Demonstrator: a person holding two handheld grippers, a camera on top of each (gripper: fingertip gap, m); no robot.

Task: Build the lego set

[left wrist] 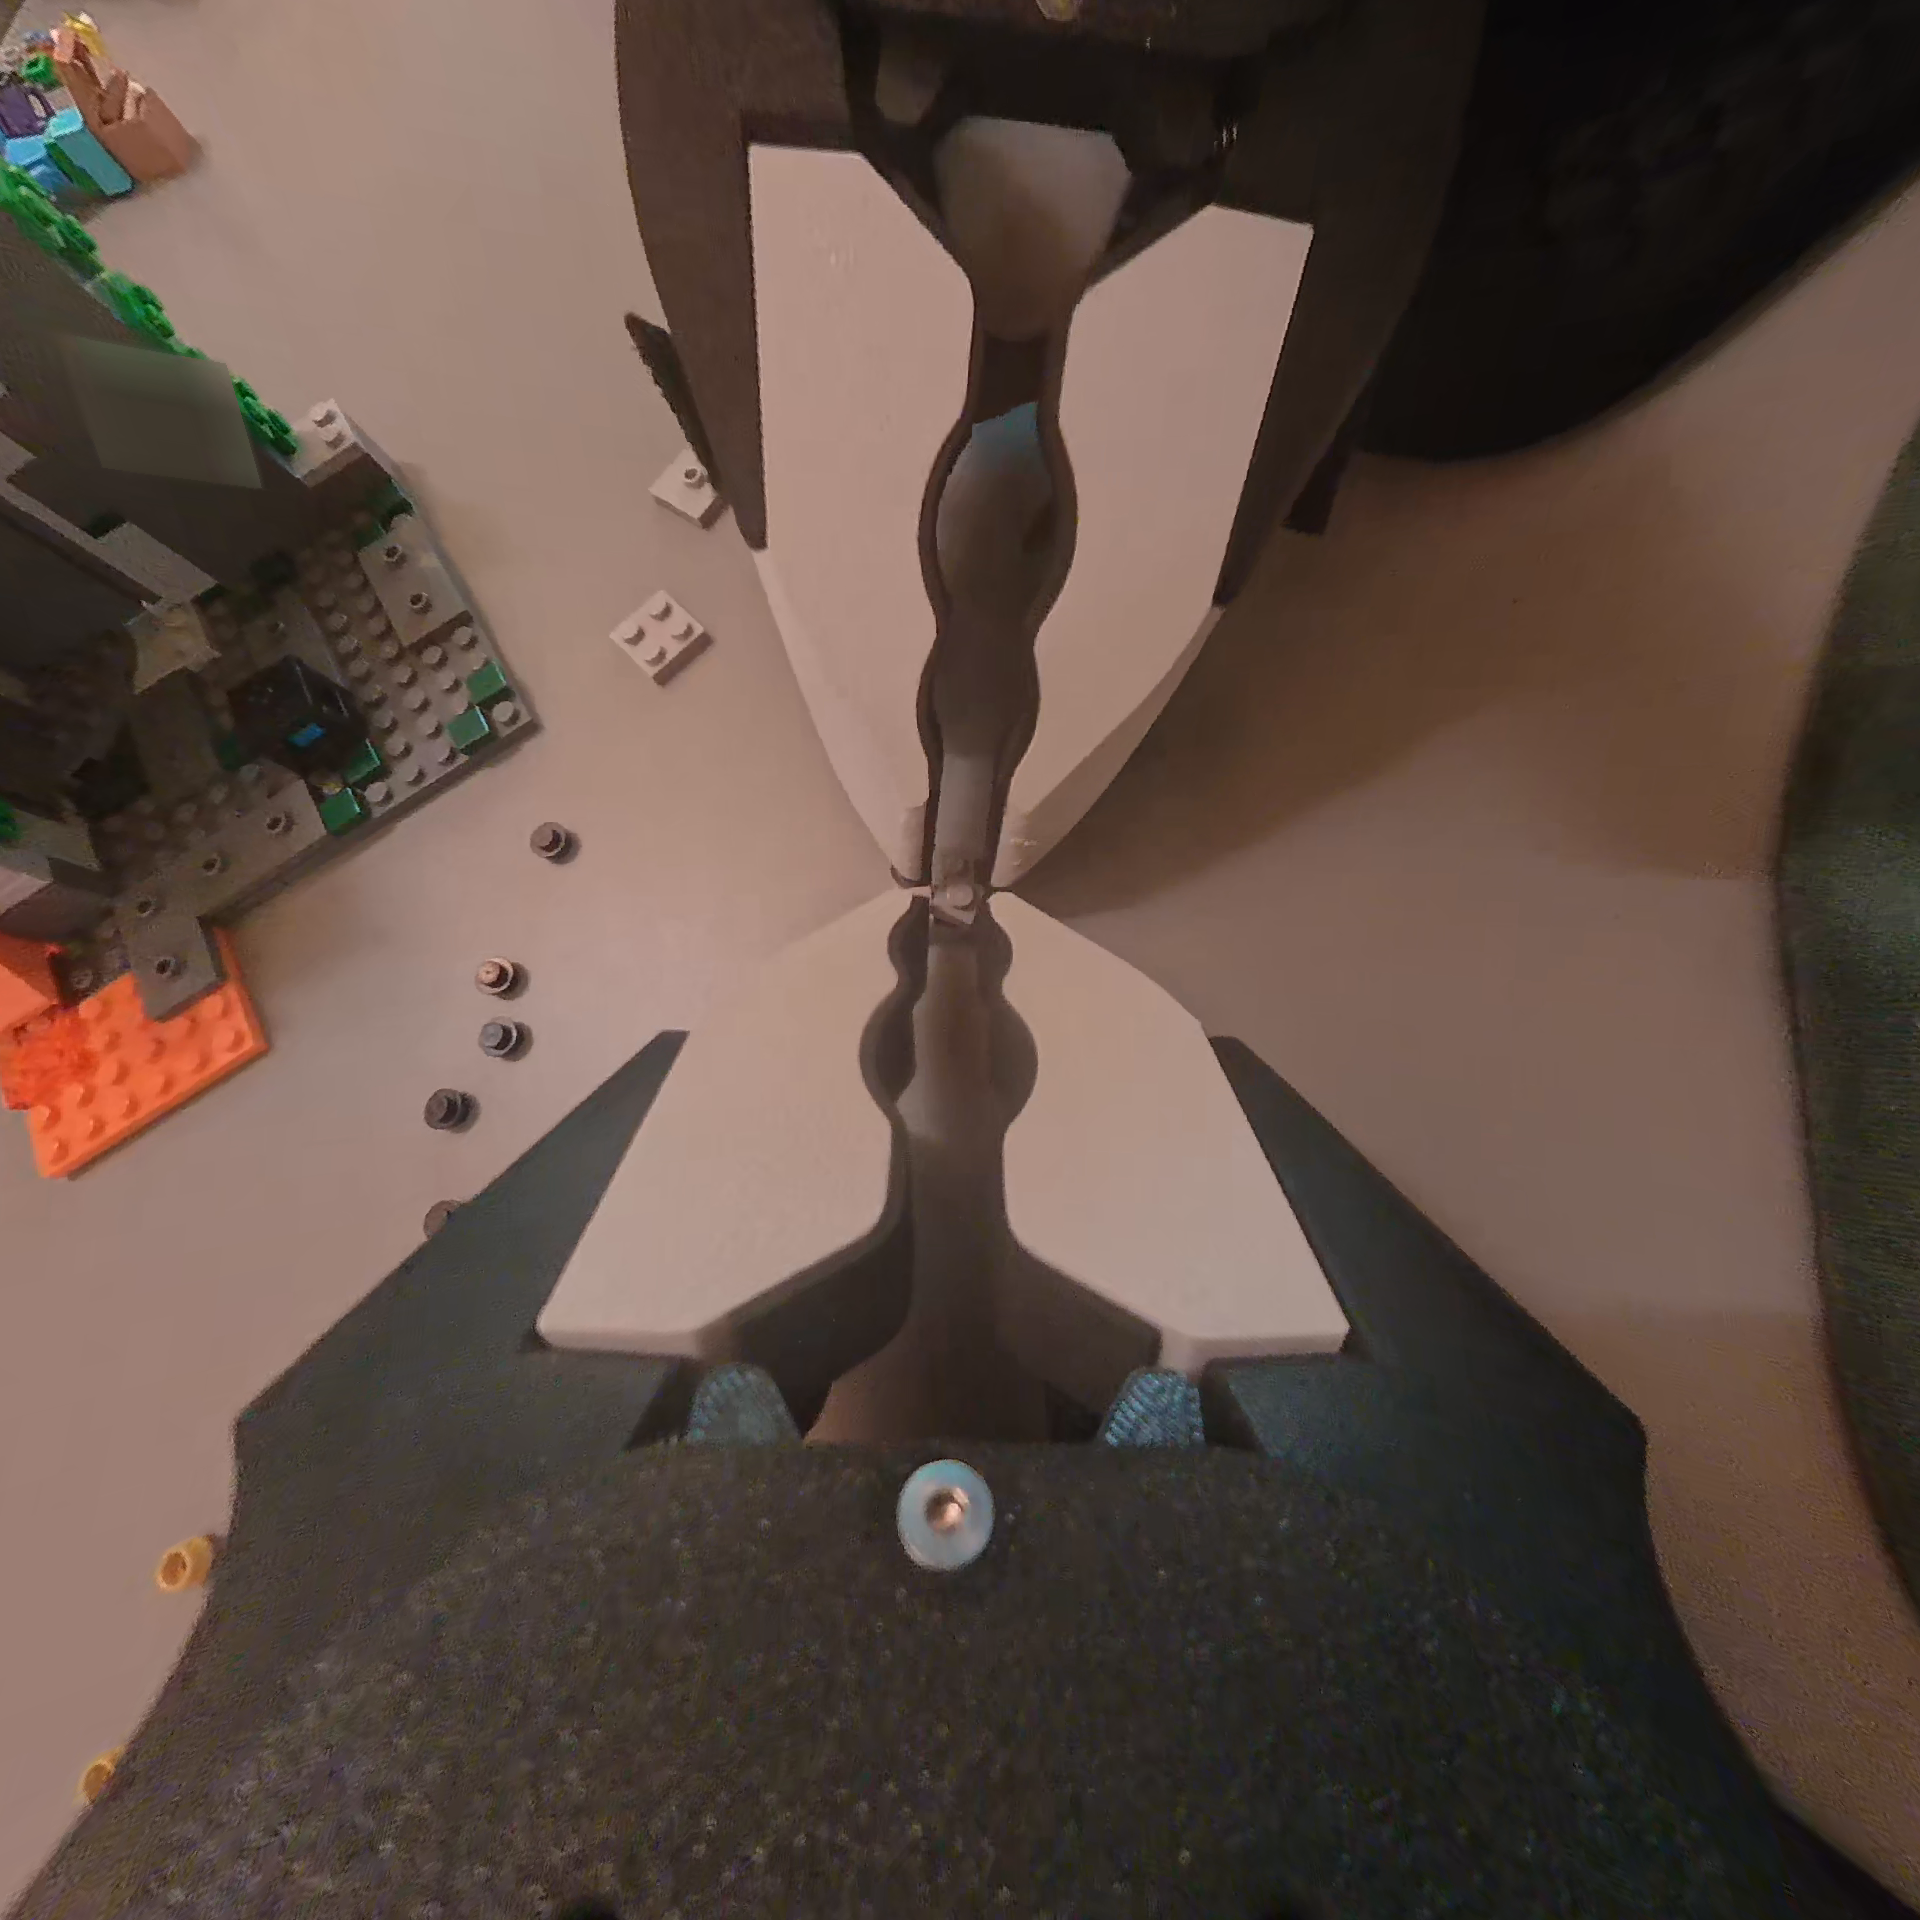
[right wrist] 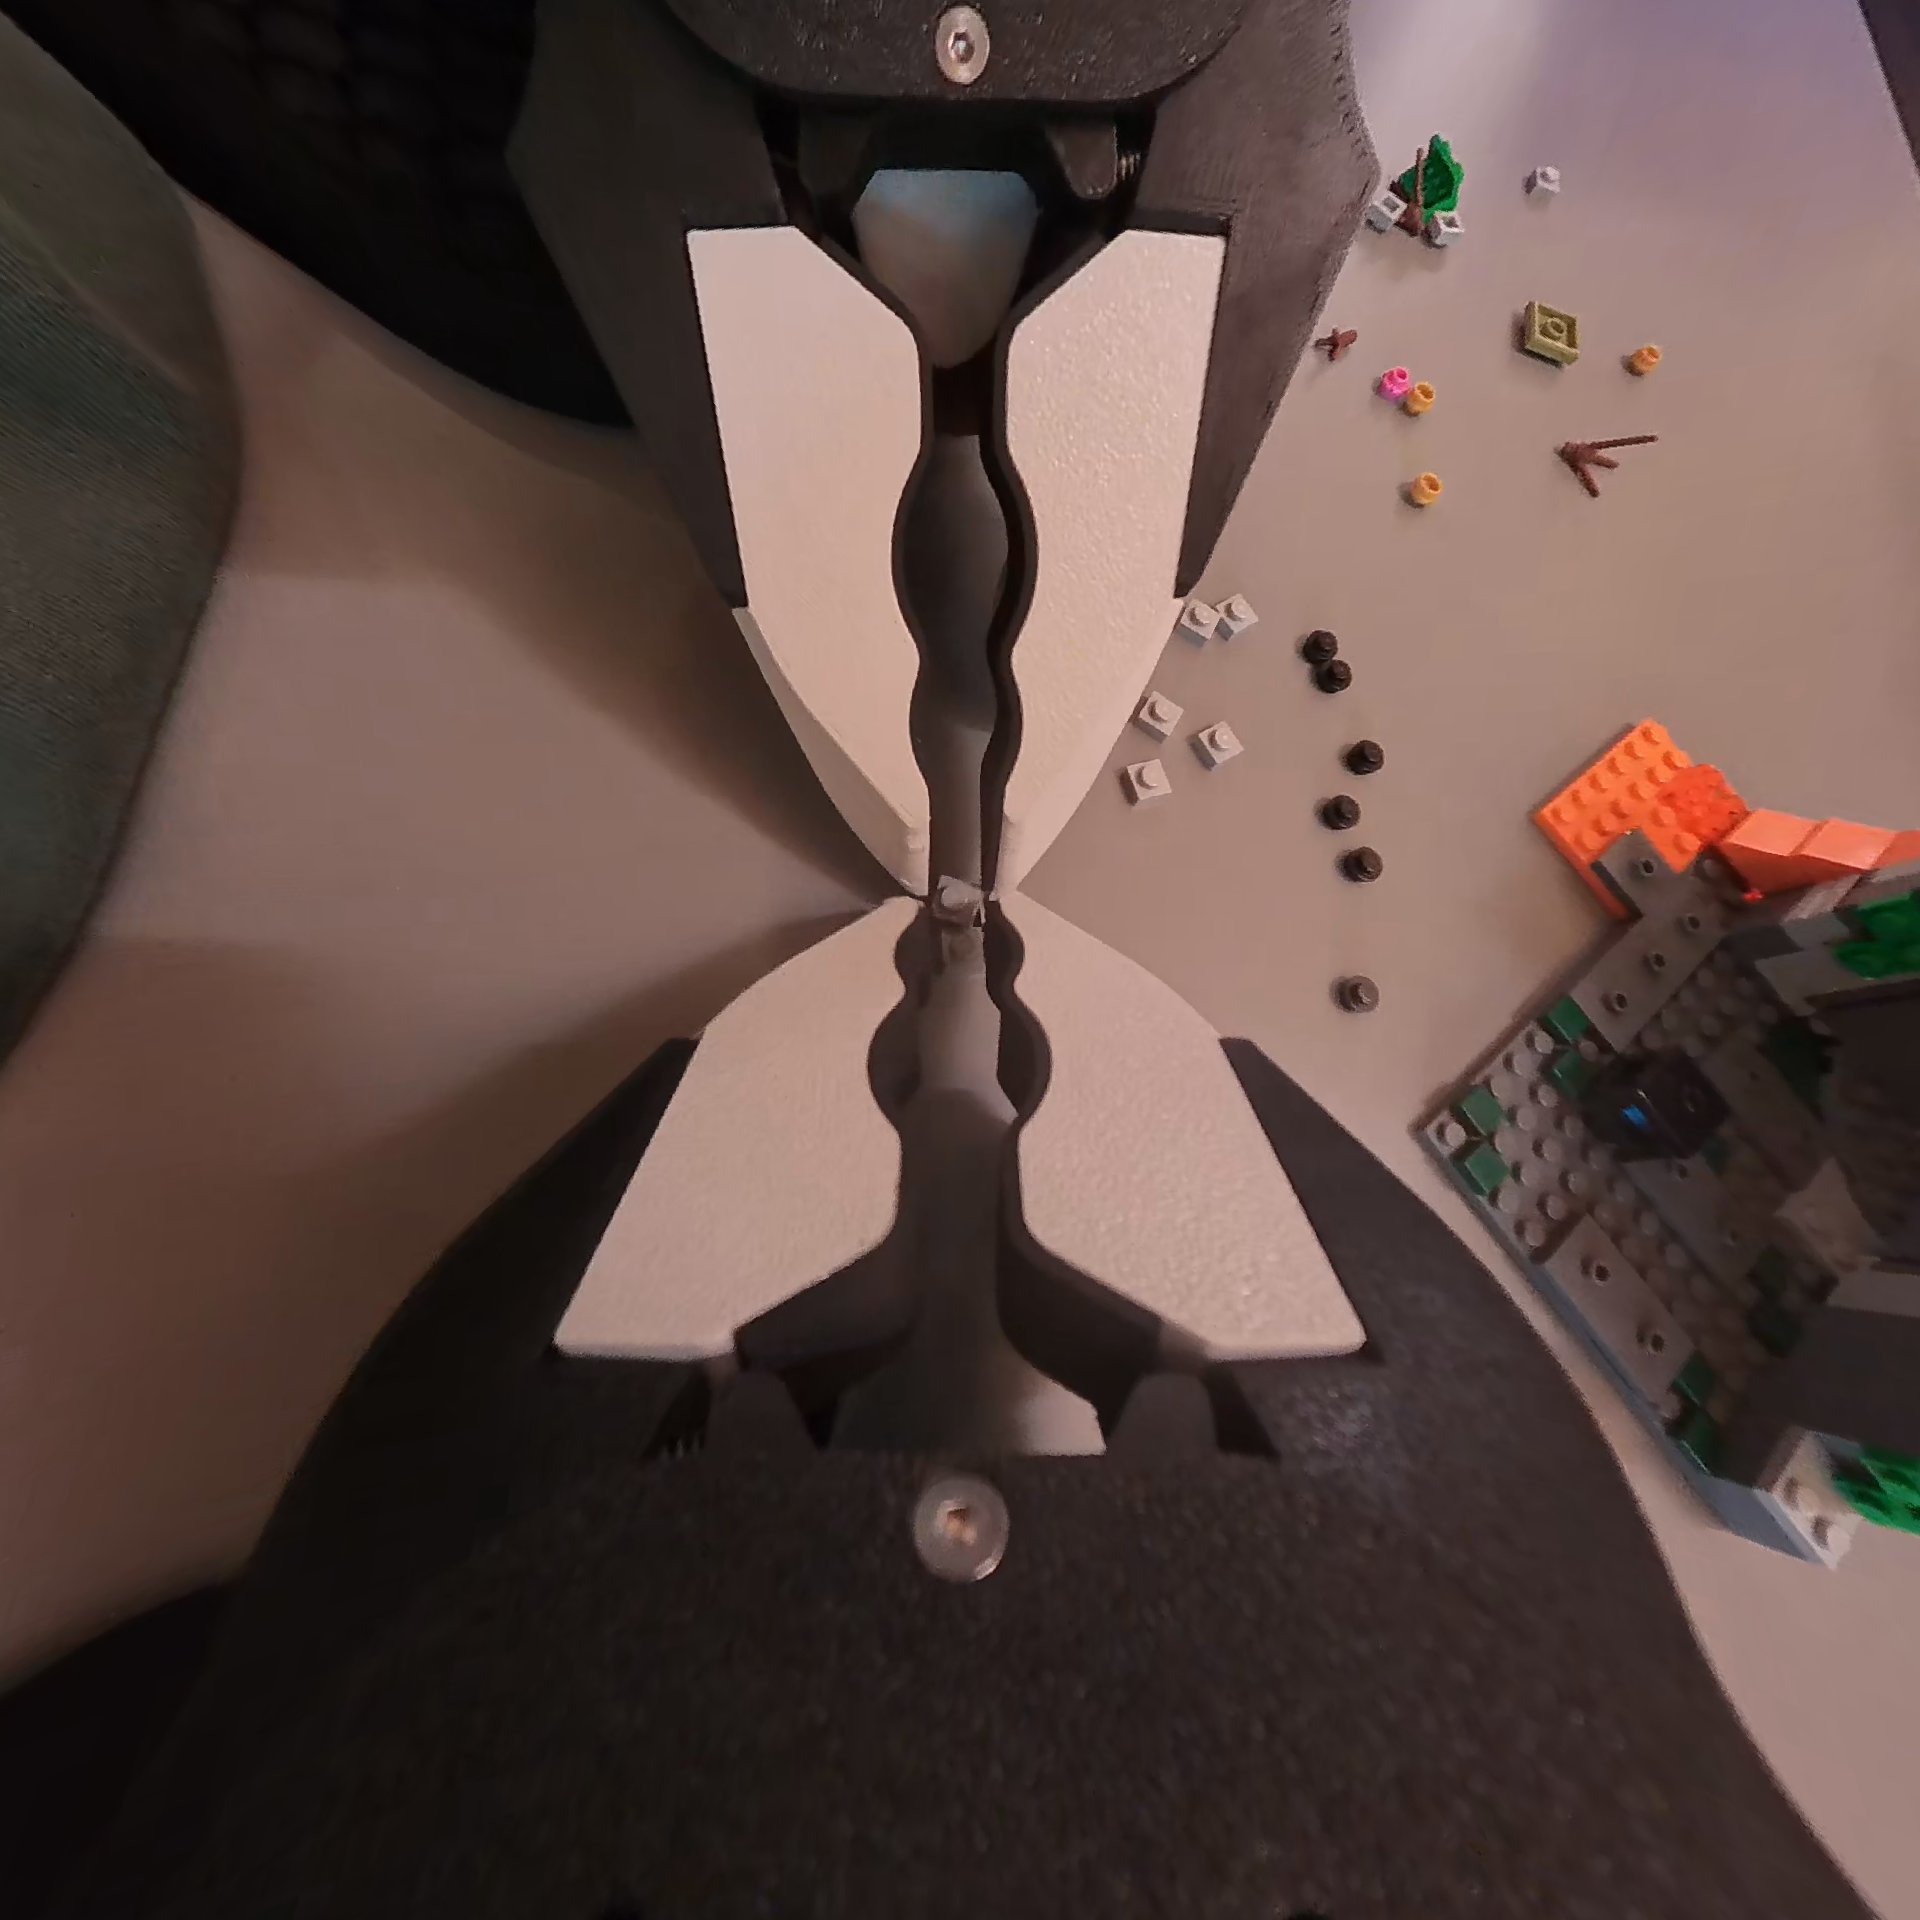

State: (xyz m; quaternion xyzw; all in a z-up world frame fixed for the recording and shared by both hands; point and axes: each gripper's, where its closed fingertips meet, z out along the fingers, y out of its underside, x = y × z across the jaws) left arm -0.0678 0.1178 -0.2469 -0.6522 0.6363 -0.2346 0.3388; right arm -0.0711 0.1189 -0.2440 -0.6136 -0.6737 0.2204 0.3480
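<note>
My two grippers meet tip to tip above the beige table. In the left wrist view my left gripper (left wrist: 951, 923) comes up from the bottom and the right gripper (left wrist: 958, 868) comes down from the top. Both are shut, and a small grey lego piece (left wrist: 954, 902) with studs is pinched where the tips meet. The right wrist view mirrors this: right gripper (right wrist: 951, 927) below, left gripper (right wrist: 958, 868) above, grey piece (right wrist: 956, 897) between. I cannot tell whether it is one piece or two pressed together. The partly built lego model (left wrist: 312, 727) stands to the side, apart from both grippers.
The model (right wrist: 1621, 1143) has a grey studded base, green tiles and an orange plate (right wrist: 1621, 790). Loose pieces lie near it: a light grey 2x2 plate (left wrist: 660, 636), dark round studs (right wrist: 1361, 758), grey 1x1 plates (right wrist: 1158, 715), a brown twig (right wrist: 1600, 457). A dark green cushion (left wrist: 1860, 1039) borders the table. The grippers are tip to tip, or close to it. Left tips and right tips are each some 15 cm from the orange plate (right wrist: 1621, 790). My left wrist view (left wrist: 138, 1077) looks at it from another angle.
</note>
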